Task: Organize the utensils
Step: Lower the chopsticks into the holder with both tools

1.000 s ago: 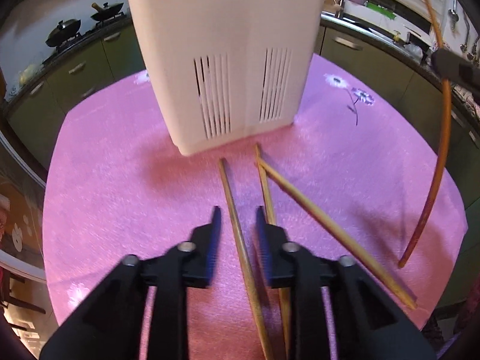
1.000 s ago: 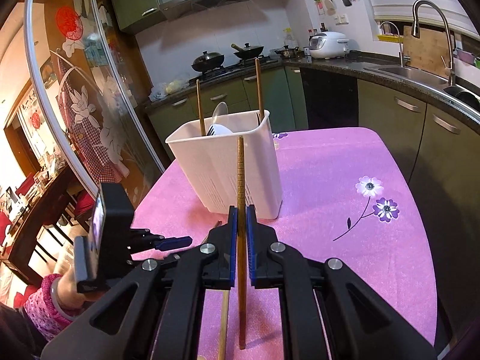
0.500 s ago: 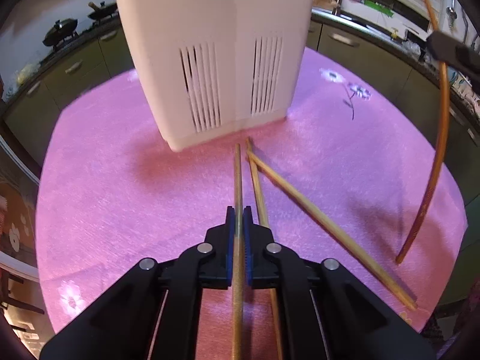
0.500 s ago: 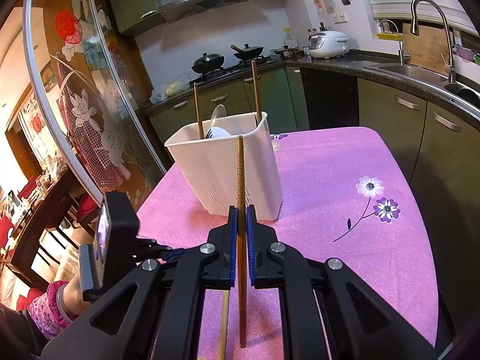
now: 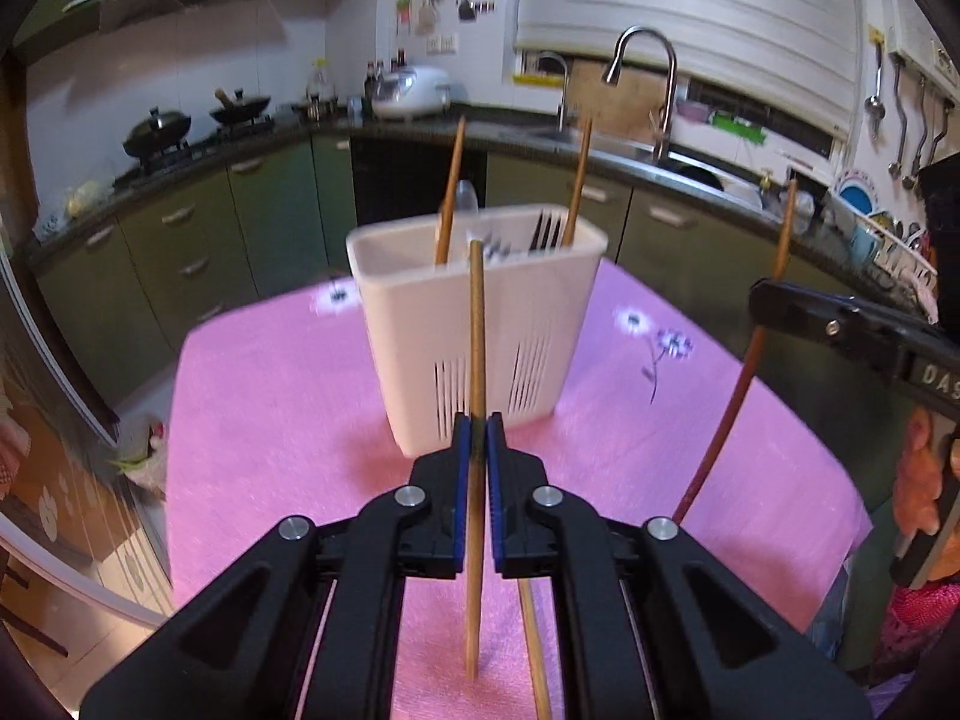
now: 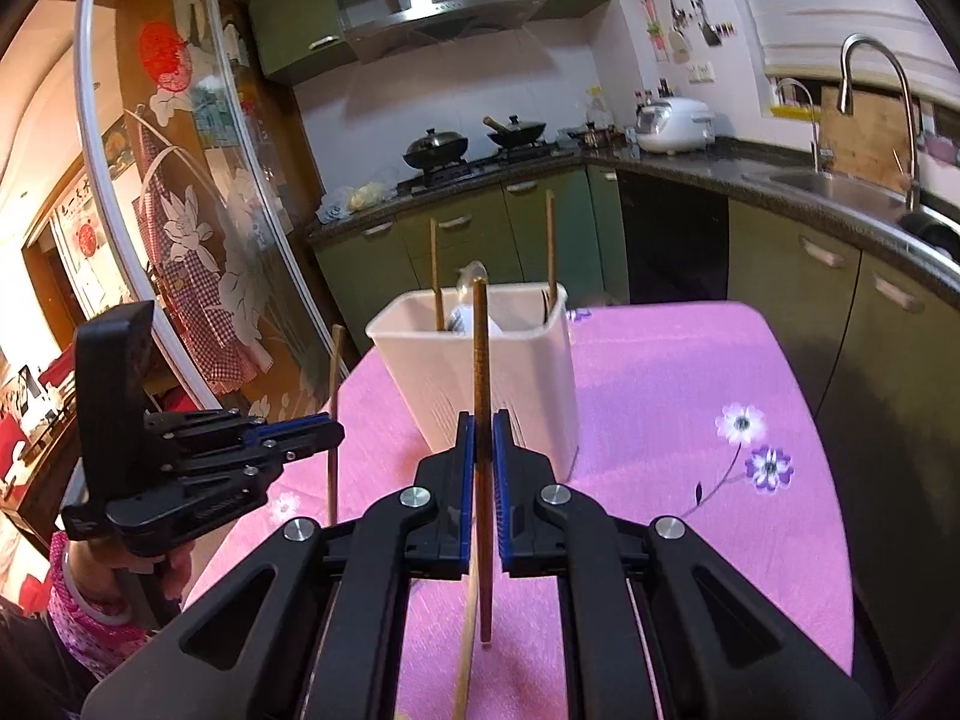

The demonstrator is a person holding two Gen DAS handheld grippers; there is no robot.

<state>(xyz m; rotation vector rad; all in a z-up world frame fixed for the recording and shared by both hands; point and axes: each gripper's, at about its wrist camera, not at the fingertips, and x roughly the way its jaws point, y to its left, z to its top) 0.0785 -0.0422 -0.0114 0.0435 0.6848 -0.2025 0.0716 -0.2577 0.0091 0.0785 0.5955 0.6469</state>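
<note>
A white plastic utensil holder (image 5: 480, 324) with slotted sides stands upright near the far edge of a worktop (image 5: 270, 420) covered in a pink cloth printed with small flowers. Two wooden chopsticks (image 5: 451, 192) stick up out of the holder, one toward each end. Between them sit a pale spoon (image 6: 471, 306) and some dark utensils that are too blurred to name.

The left tool (image 5: 478, 438) is closed on a light wooden chopstick (image 5: 477, 324), pinched between its blue pads. The stick stands almost upright in the left wrist view, its top in line with the holder's rim and its lower end above the cloth, on the near side of the holder. Another chopstick (image 5: 534, 648) lies flat on the cloth just beside it, partly hidden under the tool.

The right tool (image 6: 483, 438) is clamped on a darker brown chopstick (image 6: 482, 360), also held nearly upright in front of the holder, with its lower end clear of the cloth. A pale stick (image 6: 465, 660) lies on the cloth below it.

Seen from the right wrist, the left tool is over the left edge of the worktop, held by a hand (image 6: 120, 576) in a pink patterned sleeve.
</note>
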